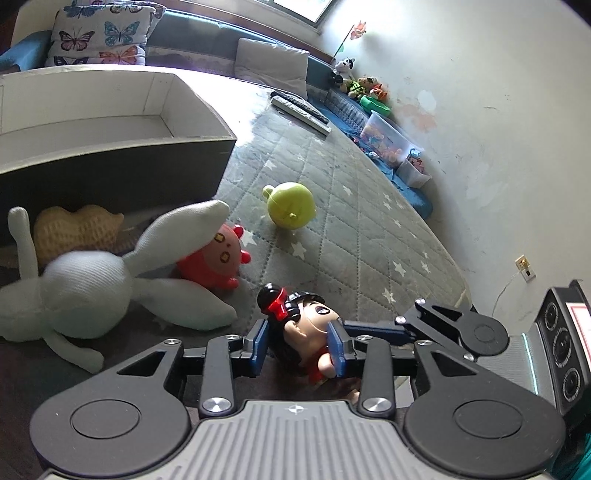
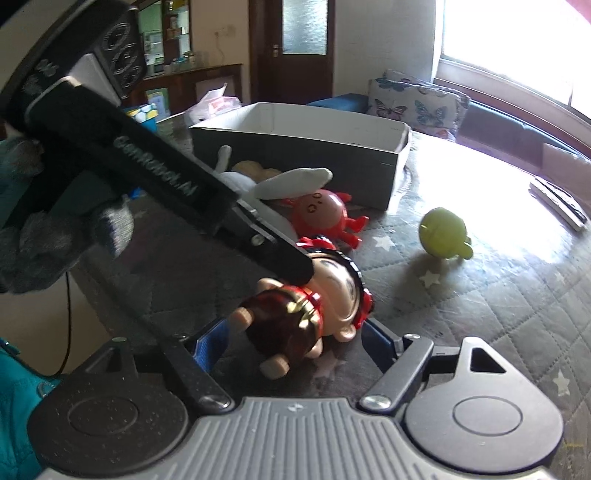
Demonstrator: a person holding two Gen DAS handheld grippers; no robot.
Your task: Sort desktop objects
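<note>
Doll figure (image 1: pixel 308 332) lying on quilted mat (image 1: pixel 354 221), between both tools' spread, non-gripping jaws.

White lettering "GenRobot.AI" along the black arm of my left gripper (image 2: pixel 291 266), just above the doll (image 2: pixel 314 306), nothing else I can read

A butterfly cushion (image 1: pixel 98 35) sits at eleven o'clock, a remote (image 1: pixel 300 112) at twelve, a clear bin (image 1: pixel 388 137) at two, a wall socket (image 1: pixel 525 267) at four.
</note>
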